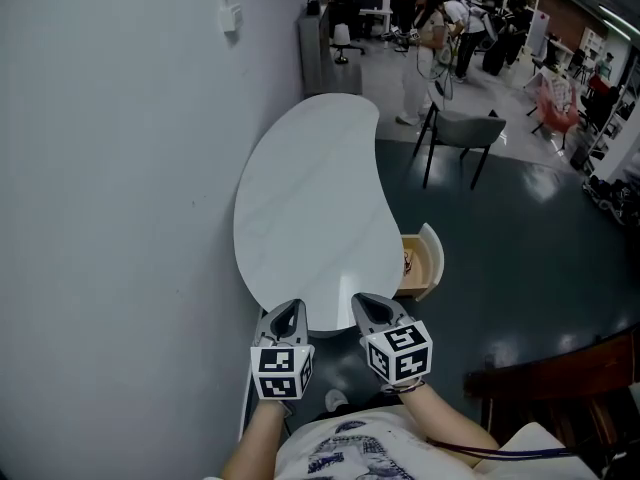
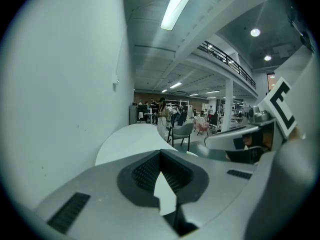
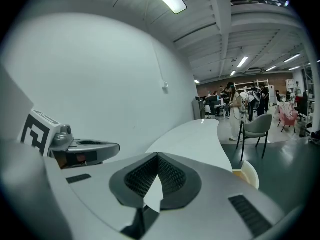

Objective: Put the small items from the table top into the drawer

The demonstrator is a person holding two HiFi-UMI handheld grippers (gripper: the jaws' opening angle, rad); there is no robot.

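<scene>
The white kidney-shaped table top [image 1: 310,198] stands against the wall, and I see no loose items on it. At its right side a pale wooden drawer [image 1: 428,266] is pulled open, with a small dark-patterned thing [image 1: 407,262] inside near the table. My left gripper [image 1: 290,310] and right gripper [image 1: 368,304] hover side by side at the table's near end, both shut with nothing between the jaws. In the left gripper view the left gripper [image 2: 161,152] points along the table [image 2: 131,139]. The right gripper [image 3: 158,155] points along the table too, with the drawer [image 3: 248,173] to its right.
The grey wall [image 1: 110,198] runs along the table's left side. A grey chair [image 1: 462,133] stands beyond the table's far right on the dark floor. A dark wooden piece of furniture [image 1: 550,378] sits at my right. Several people stand far back in the room.
</scene>
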